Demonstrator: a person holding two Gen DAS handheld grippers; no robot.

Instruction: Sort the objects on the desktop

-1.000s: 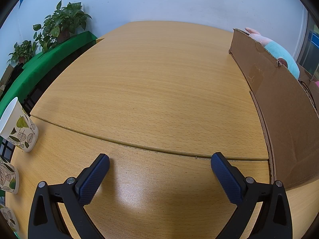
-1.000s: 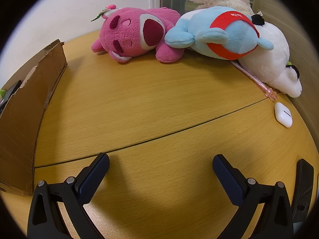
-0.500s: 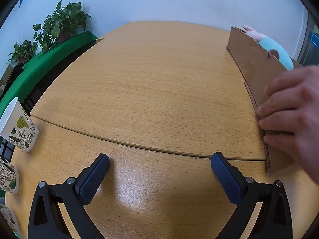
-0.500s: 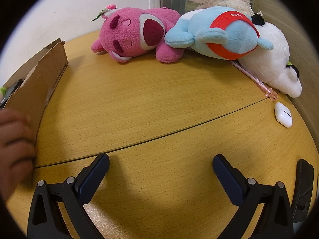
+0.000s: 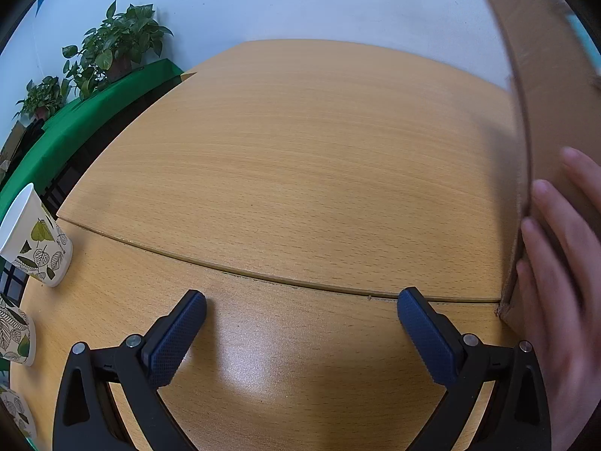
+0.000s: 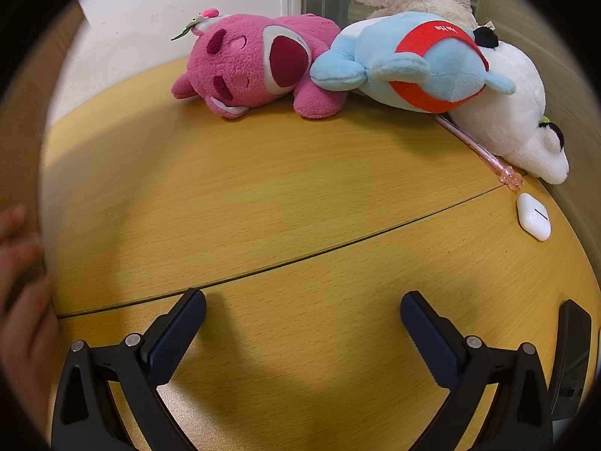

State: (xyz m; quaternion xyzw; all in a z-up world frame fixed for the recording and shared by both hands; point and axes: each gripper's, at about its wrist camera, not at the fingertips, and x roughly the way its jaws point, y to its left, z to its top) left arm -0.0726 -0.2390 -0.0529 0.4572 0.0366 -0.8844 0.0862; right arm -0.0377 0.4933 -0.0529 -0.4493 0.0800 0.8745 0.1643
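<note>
Left gripper (image 5: 300,310) and right gripper (image 6: 302,310) both spread wide, gripping nothing, low over wooden table (image 5: 300,173). Bare hand (image 5: 563,285) pressed against cardboard box (image 5: 541,86) at three o'clock. Plush toys (image 6: 338,64) at twelve; paper cup (image 5: 35,240) at nine.

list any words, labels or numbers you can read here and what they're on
Small white lettering on the red band of the blue plush toy: upside down and too small to read.
Paper cups: leaf pattern only, no words.
Cardboard box, white earbud case: no readable text.
</note>
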